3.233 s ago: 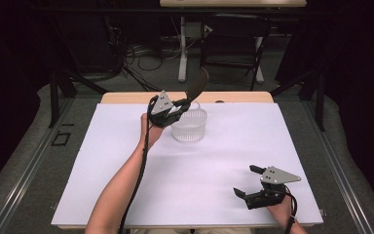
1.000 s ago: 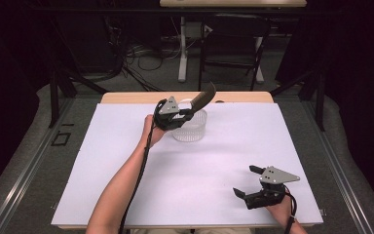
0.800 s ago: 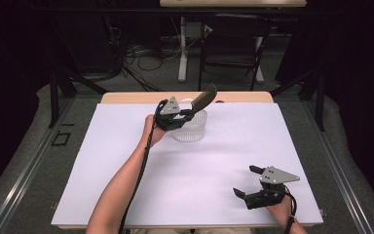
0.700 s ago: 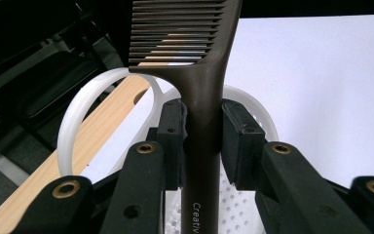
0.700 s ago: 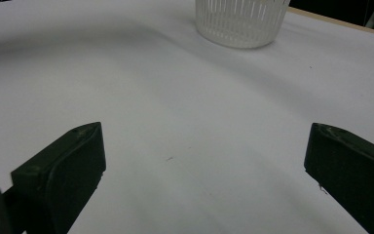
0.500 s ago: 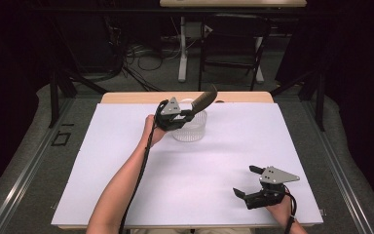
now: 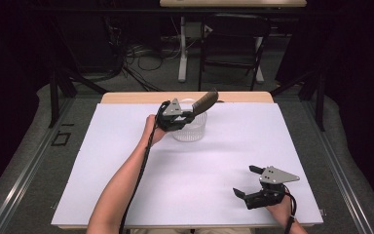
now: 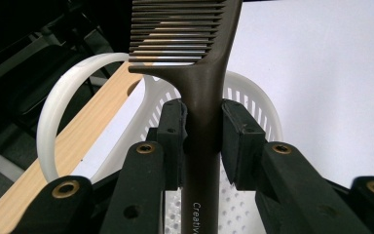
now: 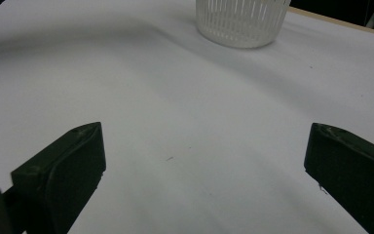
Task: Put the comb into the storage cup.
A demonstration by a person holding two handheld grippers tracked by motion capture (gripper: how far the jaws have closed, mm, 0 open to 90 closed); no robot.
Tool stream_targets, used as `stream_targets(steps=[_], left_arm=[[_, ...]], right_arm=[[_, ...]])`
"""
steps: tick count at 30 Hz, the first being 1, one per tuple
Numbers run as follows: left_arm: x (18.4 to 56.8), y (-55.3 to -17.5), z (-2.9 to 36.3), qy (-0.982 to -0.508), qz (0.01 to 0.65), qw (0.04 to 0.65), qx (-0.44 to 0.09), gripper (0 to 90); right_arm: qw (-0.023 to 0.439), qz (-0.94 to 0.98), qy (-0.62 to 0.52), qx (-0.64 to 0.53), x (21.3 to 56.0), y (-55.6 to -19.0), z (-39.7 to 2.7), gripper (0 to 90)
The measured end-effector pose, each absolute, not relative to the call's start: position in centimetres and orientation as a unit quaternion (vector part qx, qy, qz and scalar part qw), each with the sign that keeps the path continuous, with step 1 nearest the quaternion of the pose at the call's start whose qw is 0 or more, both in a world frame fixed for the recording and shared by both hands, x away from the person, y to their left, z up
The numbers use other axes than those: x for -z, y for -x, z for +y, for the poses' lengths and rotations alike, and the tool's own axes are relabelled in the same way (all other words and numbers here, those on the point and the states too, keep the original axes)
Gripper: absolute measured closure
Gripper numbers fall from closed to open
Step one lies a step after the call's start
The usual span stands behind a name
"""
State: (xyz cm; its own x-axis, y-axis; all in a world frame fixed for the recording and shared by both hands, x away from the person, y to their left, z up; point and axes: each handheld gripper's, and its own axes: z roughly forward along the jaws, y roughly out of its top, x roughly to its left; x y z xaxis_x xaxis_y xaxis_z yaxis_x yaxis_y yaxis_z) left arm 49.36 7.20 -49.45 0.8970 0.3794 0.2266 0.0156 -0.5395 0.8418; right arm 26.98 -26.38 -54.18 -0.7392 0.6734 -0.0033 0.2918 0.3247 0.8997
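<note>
My left gripper (image 7: 189, 116) is shut on the handle of a dark brown comb (image 7: 204, 101), held just above a white slotted plastic basket (image 7: 190, 131) at the far middle of the table. In the left gripper view the comb (image 8: 202, 112) runs up between the two pads, teeth at the top, with the basket (image 8: 253, 97) and its raised white handle (image 8: 63, 92) behind it. My right gripper (image 7: 247, 181) rests near the front right of the white table (image 7: 126, 161), jaws wide apart with nothing between them. Its own view looks across the bare sheet to the basket (image 9: 241, 22).
The white sheet covers the table; a strip of wood (image 7: 126, 97) shows at its far edge. Beyond it are dark floor, cables and a chair (image 7: 231, 48). Metal rails (image 7: 24, 165) run along both sides of the table.
Since the earliest frame the left gripper has lifted the comb so it angles up and right over the basket; over the last second nothing has moved. The right gripper stays put.
</note>
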Motion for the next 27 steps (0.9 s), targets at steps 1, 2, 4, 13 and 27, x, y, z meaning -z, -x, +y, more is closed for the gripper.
stream_targets(steps=[1, 2, 4, 13, 27], left_arm=[[49.48, -49.37, 7.17, -0.856, 0.116, 0.464, -0.195, 71.7], [49.51, -49.38, 7.16, -0.857, 0.115, 0.463, -0.194, 71.7], [49.56, -49.42, 7.12, -0.858, 0.114, 0.461, -0.194, 71.6], [49.74, -49.52, 7.11, -0.864, 0.113, 0.453, -0.187, 71.5], [49.81, -49.34, 6.71, -0.866, 0.112, 0.452, -0.182, 64.4]], right_arm=[[0.193, 0.791, -0.305, -0.495, 54.17, -26.97, -26.37, 1.3], [0.193, 0.791, -0.304, -0.494, 54.17, -26.97, -26.37, 1.2], [0.193, 0.791, -0.305, -0.495, 54.17, -26.96, -26.37, 1.3], [0.191, 0.792, -0.304, -0.494, 54.17, -26.95, -26.33, 1.3], [0.192, 0.791, -0.305, -0.495, 54.09, -26.82, -26.34, 1.3]])
